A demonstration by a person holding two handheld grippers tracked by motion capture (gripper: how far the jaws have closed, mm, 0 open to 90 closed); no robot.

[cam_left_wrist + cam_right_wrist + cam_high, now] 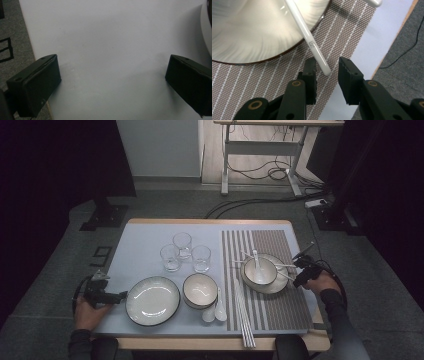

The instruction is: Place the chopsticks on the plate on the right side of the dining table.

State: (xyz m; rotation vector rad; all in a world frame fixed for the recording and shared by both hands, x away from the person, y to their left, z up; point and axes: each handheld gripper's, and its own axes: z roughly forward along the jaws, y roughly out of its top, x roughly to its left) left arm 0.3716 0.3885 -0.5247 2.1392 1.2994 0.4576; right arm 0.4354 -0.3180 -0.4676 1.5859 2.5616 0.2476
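Observation:
On the striped placemat a plate carries a white bowl with a spoon in it. White chopsticks lie across the plate's right rim. My right gripper sits just right of that plate. In the right gripper view its jaws stand apart around the tip of one chopstick, which rests near the left jaw without being pinched. My left gripper lies at the table's left edge, beside a large plate. Its jaws are wide open over bare tabletop.
Three glasses stand mid-table. A stack of bowls with two spoons sits at the front centre. More chopsticks lie along the placemat's left side, overhanging the front edge. The table's right edge is close to my right gripper.

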